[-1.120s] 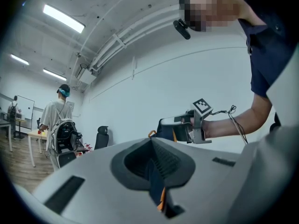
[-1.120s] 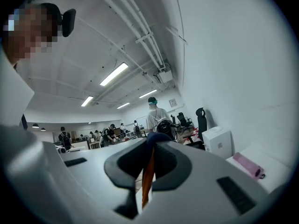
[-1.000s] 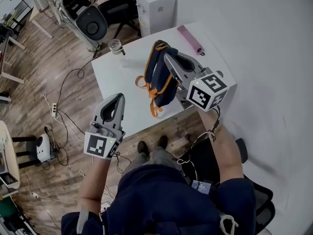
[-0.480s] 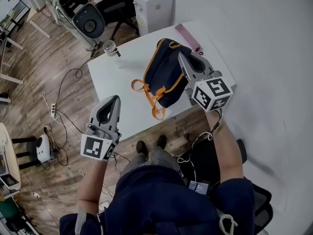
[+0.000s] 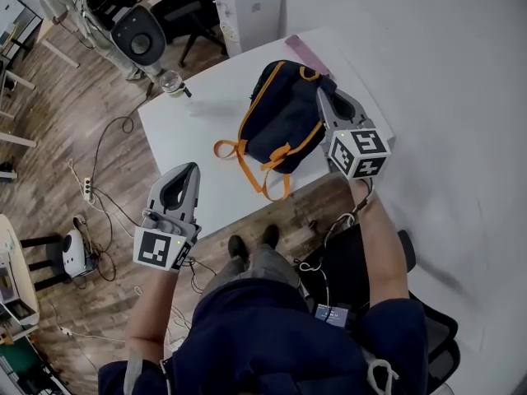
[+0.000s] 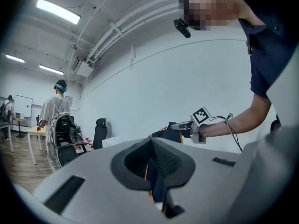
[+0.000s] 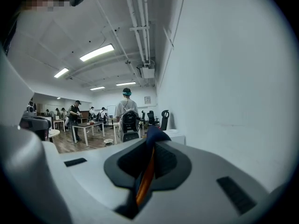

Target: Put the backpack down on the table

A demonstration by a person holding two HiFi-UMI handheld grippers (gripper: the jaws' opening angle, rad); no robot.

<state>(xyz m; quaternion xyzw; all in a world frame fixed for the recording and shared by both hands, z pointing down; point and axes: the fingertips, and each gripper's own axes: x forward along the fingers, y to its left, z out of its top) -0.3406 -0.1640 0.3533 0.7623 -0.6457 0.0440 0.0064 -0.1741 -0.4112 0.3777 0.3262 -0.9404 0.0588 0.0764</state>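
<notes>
Lowered since the earlier frame, the backpack (image 5: 284, 122) seems to rest near the table's (image 5: 185, 130) right edge in the head view. Left gripper view: the left gripper (image 6: 152, 171) is closed and empty. Right gripper view: the right gripper (image 7: 148, 162) clamps the strap (image 7: 144, 183); only the release remains.

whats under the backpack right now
The white table lies under the backpack, whose orange straps trail onto it. The patch directly beneath is covered; whether the bag rests fully there cannot be seen. The right gripper grips its edge.

Overhead head view, two level gripper views, all sharing the backpack (image 5: 280, 126).
</notes>
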